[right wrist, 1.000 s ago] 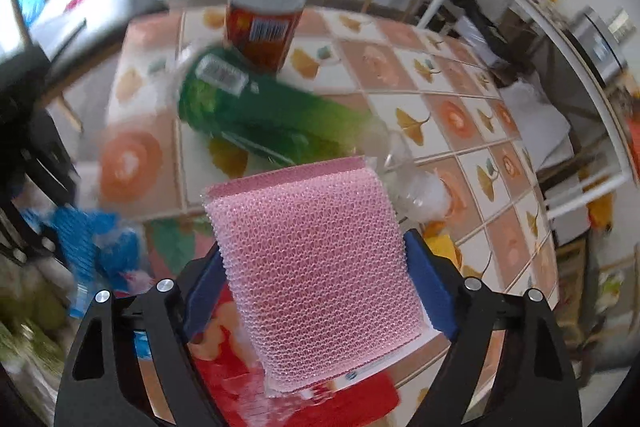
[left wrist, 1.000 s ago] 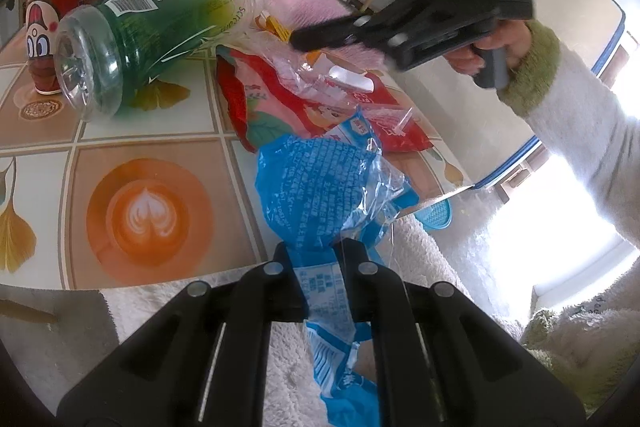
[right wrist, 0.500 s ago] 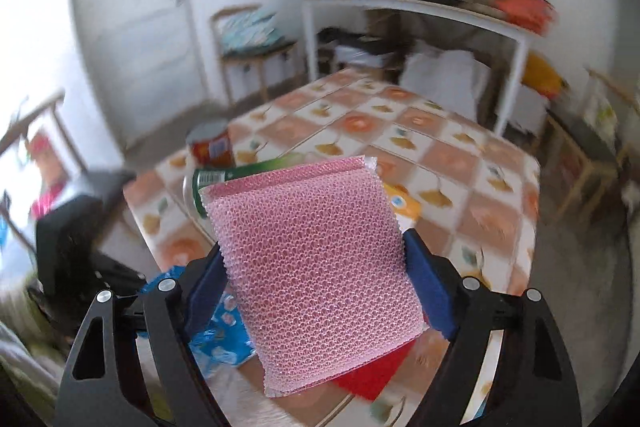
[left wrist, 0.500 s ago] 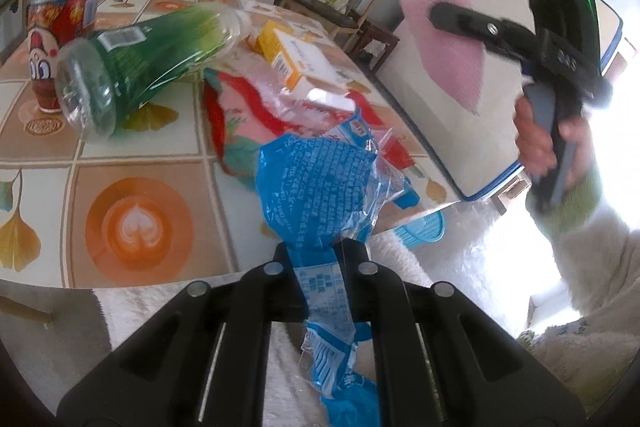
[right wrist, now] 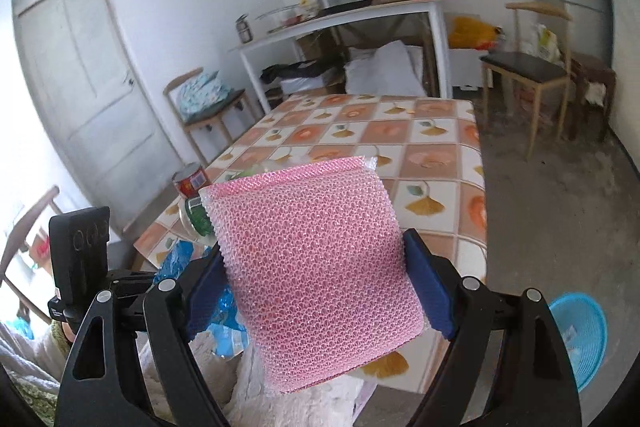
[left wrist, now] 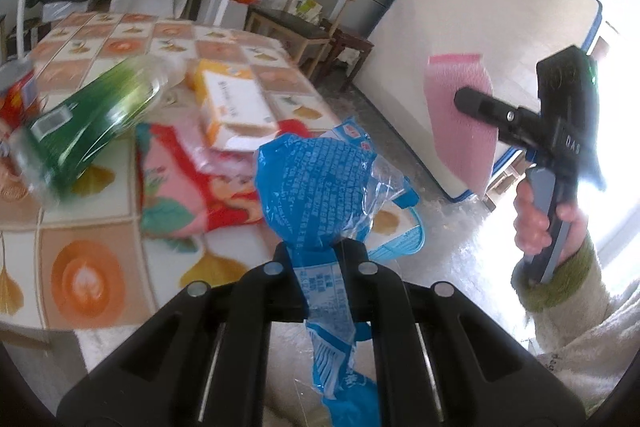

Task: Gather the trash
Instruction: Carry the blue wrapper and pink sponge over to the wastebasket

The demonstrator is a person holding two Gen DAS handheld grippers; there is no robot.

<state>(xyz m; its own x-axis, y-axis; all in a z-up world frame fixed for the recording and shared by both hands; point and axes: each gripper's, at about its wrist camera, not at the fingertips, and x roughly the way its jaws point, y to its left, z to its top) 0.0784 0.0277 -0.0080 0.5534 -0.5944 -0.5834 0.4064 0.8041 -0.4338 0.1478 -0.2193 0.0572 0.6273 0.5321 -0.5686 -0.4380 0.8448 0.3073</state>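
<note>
A: Left gripper [left wrist: 320, 259] first: jaws pressed nearly together, pinching the blue wrapper [left wrist: 316, 187] at its narrow neck.

B: Wrapper's axis?

A: Long axis runs along the fingers. Crumpled bulk points up and forward past the tips, torn tail hangs back down between the finger frames. It sits over the near table [left wrist: 92, 267] edge, off the surface.

B: Right gripper?

A: Right gripper [right wrist: 316, 291] is spread wide, but not empty: blue pads [right wrist: 428, 291] press both side edges of the pink pad [right wrist: 316, 267]. The pink pad stands upright between them, flat face to the wrist camera, top edge tilted slightly left. From the left view the same pink pad [left wrist: 460, 119] shows nearly edge-on, held in the air right of the table, off it. A hand [left wrist: 548, 215] in a cream sleeve with green cuff grips the handle.

B: Still on the table?

A: Green bottle [left wrist: 84, 131] on its side, long axis running diagonally, base toward the camera, blurred. Red can [left wrist: 18, 95] at far left, upright as far as I can tell. Orange box [left wrist: 232, 107] lies on a red-and-pink bag [left wrist: 188, 195], which lies flat.

B: Bin?

A: Blue basket [right wrist: 580, 339] on the floor, right of the table, below the right gripper's right finger.
</note>
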